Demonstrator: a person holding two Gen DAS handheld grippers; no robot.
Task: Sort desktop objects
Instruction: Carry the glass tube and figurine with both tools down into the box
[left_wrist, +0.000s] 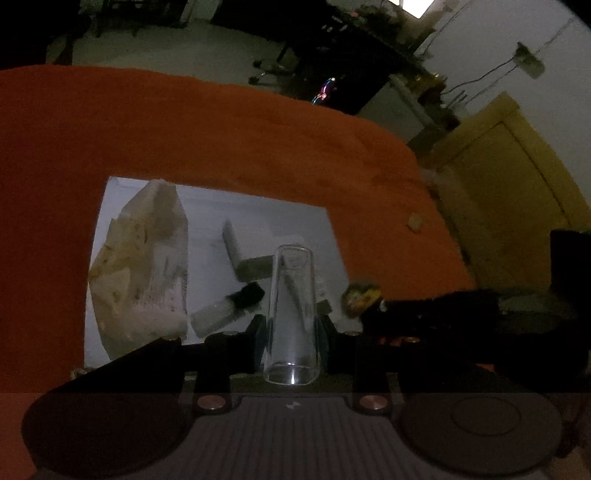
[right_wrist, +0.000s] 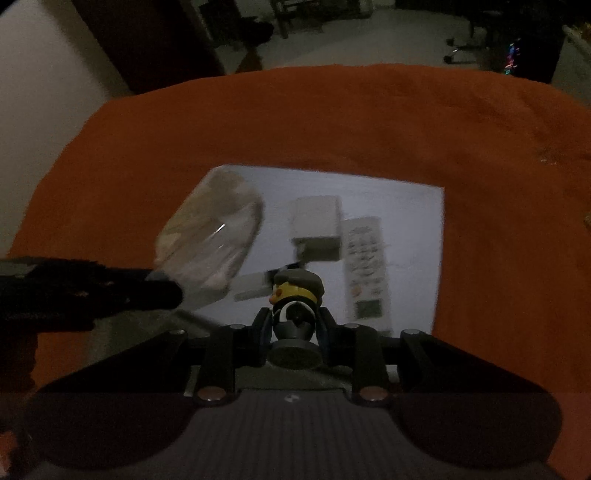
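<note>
My left gripper (left_wrist: 291, 328) clamps a clear glass tube (left_wrist: 291, 314), lifted above the white sheet (left_wrist: 258, 214) on the orange cloth (left_wrist: 221, 129). My right gripper (right_wrist: 293, 328) is closed on a small yellow-faced figurine (right_wrist: 295, 295) (grey cap), with the remote (right_wrist: 365, 266) lying just right of it on the sheet.

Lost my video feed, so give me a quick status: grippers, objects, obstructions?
Left gripper shut on clear glass tube. Right gripper shut on duck figurine. Both above white sheet; nothing blocking.
</note>
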